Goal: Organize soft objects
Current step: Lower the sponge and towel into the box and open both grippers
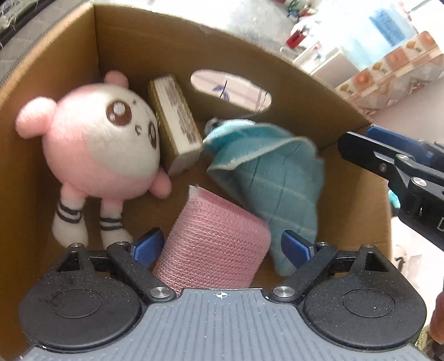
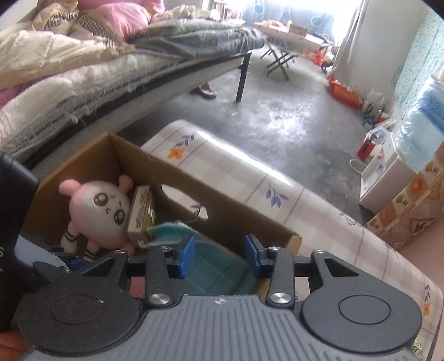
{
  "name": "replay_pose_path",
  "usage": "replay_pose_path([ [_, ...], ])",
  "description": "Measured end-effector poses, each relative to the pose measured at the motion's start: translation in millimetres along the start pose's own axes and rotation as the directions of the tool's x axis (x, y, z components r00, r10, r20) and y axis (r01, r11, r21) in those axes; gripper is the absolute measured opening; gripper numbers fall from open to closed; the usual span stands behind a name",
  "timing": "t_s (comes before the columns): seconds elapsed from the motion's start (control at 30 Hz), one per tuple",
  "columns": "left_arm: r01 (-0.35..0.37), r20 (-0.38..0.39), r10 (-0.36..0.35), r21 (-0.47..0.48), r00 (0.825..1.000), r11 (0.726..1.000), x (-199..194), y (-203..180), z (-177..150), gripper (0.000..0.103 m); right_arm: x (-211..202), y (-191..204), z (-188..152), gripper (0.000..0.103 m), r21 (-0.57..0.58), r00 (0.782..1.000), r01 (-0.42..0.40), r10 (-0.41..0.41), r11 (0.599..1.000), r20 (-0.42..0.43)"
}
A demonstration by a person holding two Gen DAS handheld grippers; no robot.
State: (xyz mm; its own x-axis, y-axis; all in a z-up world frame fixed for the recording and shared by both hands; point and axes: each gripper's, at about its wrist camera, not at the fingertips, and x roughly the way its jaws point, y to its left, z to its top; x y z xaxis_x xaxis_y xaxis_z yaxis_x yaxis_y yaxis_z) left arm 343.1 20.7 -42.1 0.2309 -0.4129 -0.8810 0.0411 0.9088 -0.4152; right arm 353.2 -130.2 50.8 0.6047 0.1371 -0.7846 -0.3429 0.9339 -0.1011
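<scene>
Since soft things belong in the brown cardboard box (image 1: 50,83), the spread left claw (image 1: 222,250) straddles the pink knitted cloth (image 1: 213,244) inside; the right claw (image 2: 219,257) hovers spread, empty.

Daylight floods from the far window (image 2: 299,16), blowing out the far right. It glares off the floor (image 2: 277,122). Fisheye bending curves the edges; both views are slightly soft.

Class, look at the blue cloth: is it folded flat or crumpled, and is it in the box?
Crumpled, inside the box. The blue cloth lies bunched beside the pink mesh cloth, within the cardboard box walls.
</scene>
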Motion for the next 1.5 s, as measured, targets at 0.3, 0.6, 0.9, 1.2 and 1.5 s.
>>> replay_pose_path([
  [0.3,0.039,0.029,-0.039,-0.005,0.999,0.999,3,3,-1,0.092,-41,-17,-11,0.04,0.104,0.992,-0.065,0.052,0.992,0.117],
  [0.6,0.028,0.115,-0.029,0.011,0.993,1.0,-13,-6,4,0.094,-91,-38,-42,0.04,0.152,0.977,-0.114,0.083,0.982,0.197],
  [0.9,0.027,0.19,-0.028,0.01,0.981,1.0,-46,-4,-2,0.094,-131,-49,-78,0.04,0.21,0.95,-0.187,0.123,0.959,0.287],
  [1.2,0.061,0.241,-0.059,0.001,0.969,0.998,-77,-14,-10,0.094,-187,-60,-124,0.041,0.274,0.909,-0.266,0.146,0.924,0.391],
  [1.5,0.093,0.313,-0.117,0.091,0.942,0.991,-134,-30,-50,0.098,-242,-68,-206,0.042,0.358,0.874,-0.3,0.104,0.884,0.475],
])
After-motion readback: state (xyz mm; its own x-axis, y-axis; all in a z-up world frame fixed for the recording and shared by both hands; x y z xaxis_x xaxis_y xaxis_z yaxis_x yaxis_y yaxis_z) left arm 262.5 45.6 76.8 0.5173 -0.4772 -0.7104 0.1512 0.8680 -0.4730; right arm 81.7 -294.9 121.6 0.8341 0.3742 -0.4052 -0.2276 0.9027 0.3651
